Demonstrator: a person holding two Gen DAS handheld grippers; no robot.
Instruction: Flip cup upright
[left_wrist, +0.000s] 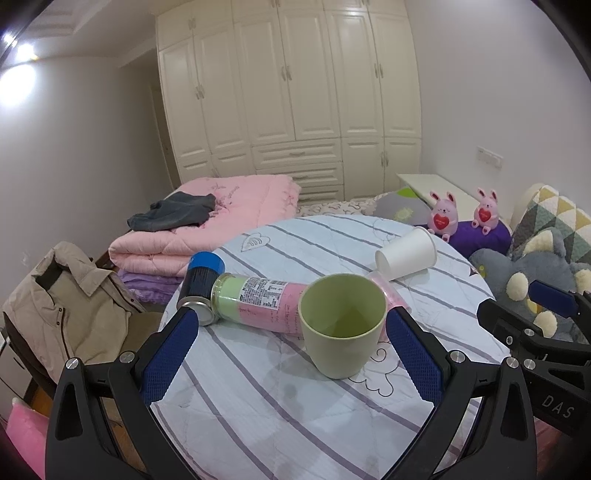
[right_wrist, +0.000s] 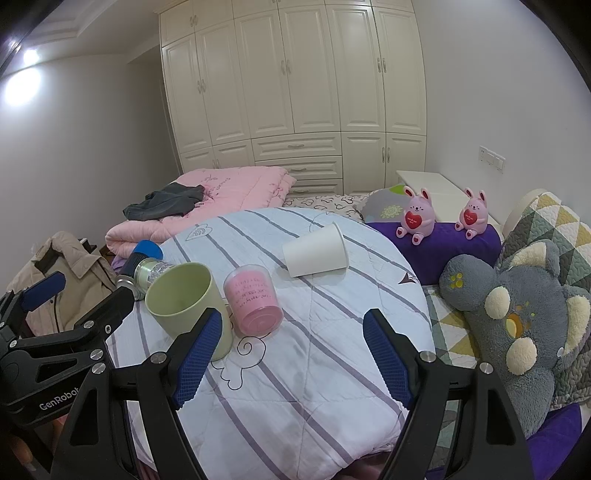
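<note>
A green cup stands upright on the round table, mouth up, between the wide-open fingers of my left gripper; neither pad touches it. It also shows in the right wrist view, left of my right gripper, which is open and empty over the cloth. A white paper cup lies on its side at the far right of the table; in the right wrist view the paper cup lies beyond the gripper.
A pink-and-green bottle lies on its side behind the green cup, next to a blue-capped can. The table has a striped cloth. A grey plush toy and purple cushion lie at right; a jacket hangs at left.
</note>
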